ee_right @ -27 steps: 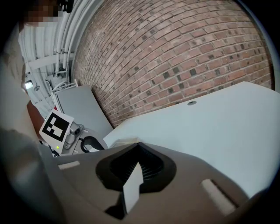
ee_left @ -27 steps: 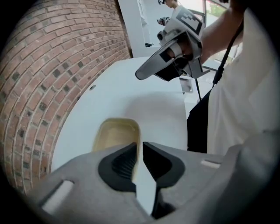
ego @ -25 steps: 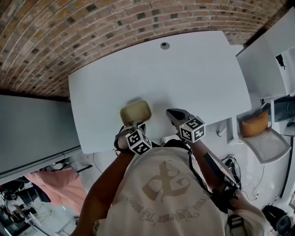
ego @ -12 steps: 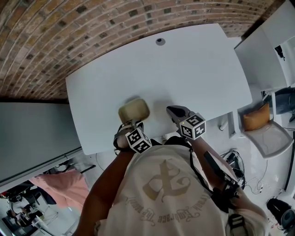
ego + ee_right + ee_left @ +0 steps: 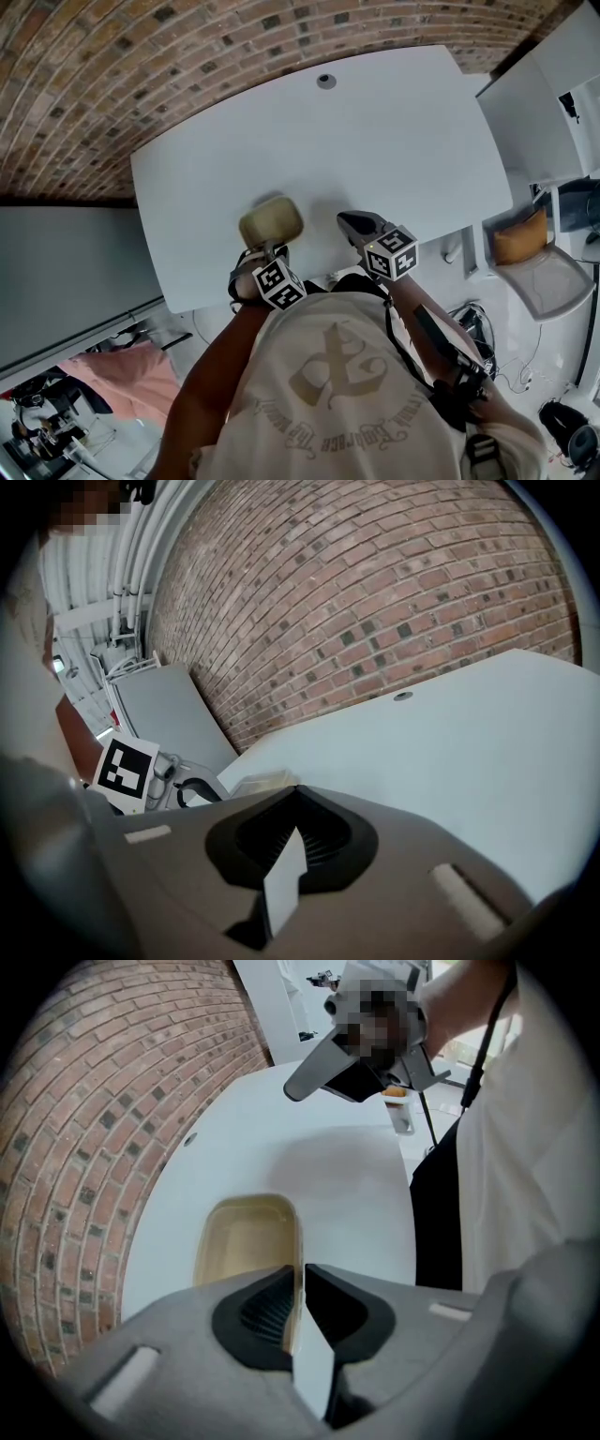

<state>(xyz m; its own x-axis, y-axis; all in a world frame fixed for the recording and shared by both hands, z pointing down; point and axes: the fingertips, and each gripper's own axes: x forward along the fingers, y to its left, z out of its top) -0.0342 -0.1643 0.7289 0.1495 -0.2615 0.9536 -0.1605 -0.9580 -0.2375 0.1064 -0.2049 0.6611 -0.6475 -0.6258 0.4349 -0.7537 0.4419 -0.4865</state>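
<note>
While it lies over the near left part of the white tabletop [image 5: 403, 141], the shallow cream tray [image 5: 271, 222] is held at its near edge by the left claw [image 5: 265, 251]. In the left gripper view the jaws are drawn almost together, pinching the tray's thin rim in the narrow slit between them. Whether the tray rests on the tabletop or hangs just above it cannot be told.

The right claw [image 5: 349, 223] hovers just beside the tray on its right, apart from it. Its jaws are closed together with nothing between them.

Farther out, a small round grommet [image 5: 325, 81] sits near the tabletop's far edge, and a brick wall [image 5: 141, 56] rises behind it. A grey panel [image 5: 66, 262] stands off the left side, and a chair [image 5: 548, 281] with an orange cushion [image 5: 521, 242] off the right.
</note>
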